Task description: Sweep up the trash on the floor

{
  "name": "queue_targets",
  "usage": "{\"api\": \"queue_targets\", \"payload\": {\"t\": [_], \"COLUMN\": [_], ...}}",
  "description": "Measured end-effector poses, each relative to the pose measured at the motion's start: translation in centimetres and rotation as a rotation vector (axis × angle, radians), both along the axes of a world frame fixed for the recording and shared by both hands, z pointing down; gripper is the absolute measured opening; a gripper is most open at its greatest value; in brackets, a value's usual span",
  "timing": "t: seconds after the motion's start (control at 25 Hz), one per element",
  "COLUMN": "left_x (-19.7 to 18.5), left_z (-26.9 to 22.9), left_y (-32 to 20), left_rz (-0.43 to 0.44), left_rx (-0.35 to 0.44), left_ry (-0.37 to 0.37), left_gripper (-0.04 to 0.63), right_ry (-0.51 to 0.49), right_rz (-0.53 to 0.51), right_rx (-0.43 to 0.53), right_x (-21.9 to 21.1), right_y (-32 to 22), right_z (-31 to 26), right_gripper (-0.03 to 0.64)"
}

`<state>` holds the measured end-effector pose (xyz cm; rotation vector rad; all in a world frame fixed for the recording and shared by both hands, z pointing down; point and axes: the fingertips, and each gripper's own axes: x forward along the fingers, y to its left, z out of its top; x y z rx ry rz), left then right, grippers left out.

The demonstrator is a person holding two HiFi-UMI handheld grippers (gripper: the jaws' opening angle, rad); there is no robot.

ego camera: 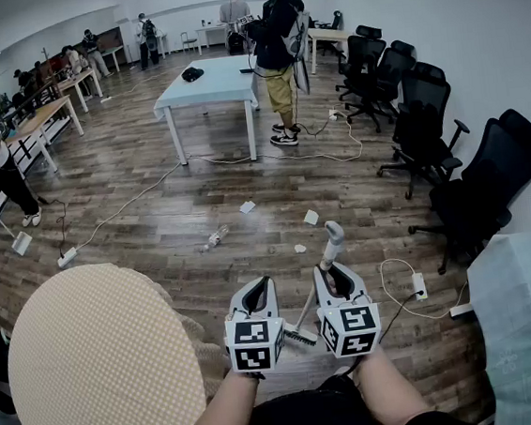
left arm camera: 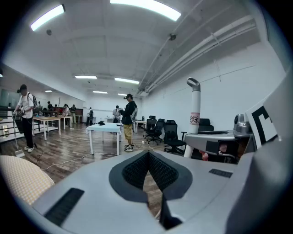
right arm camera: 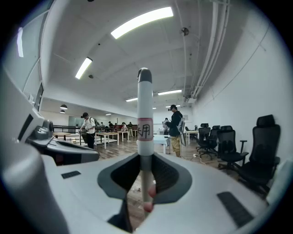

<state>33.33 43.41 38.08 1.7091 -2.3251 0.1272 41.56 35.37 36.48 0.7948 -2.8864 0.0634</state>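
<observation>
Wood-floored office [ego camera: 139, 173]; litter lies ahead of the broom.
The right gripper [ego camera: 338, 280] is clamped round the white broom handle [right arm camera: 145, 119], its long axis rising toward 12 o'clock; the left gripper [ego camera: 256, 295] is closed on nothing; paper scraps [ego camera: 311, 217] and a plastic bottle [ego camera: 216, 236] lie at 11 to 12 o'clock, nearer the right gripper.

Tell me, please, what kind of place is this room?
Most likely an open-plan office or workroom: rows of desks along the left wall, black office chairs on the right, and a white table in the middle of a wooden floor.
</observation>
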Motion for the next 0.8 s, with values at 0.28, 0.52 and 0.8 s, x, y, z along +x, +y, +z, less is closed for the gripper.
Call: {"api": "queue_targets", "payload": {"t": [0.28, 0.52, 0.8], "left_x": [-1.1, -1.8, -2.4], "left_z": [0.3, 0.9, 1.5], "left_y": [0.4, 1.1, 1.7], "left_rz": [-0.013, -0.025, -0.023], "left_rx": [-0.004, -0.010, -0.010], "left_ry": [0.016, 0.033, 0.050], "left_gripper": [-0.005, -0.005, -0.005], "right_ry": [-0.008, 0.015, 0.032], "right_rz": [-0.003, -0.018, -0.044], "right_rx": [-0.015, -0.013, -0.022], "right_x": [-1.0, -1.7, -2.5], "right_y": [-0.1, 0.4, 1.4], "right_z": [0.2, 0.7, 1.1], "right_gripper": [0.092, 0.092, 0.092]}}
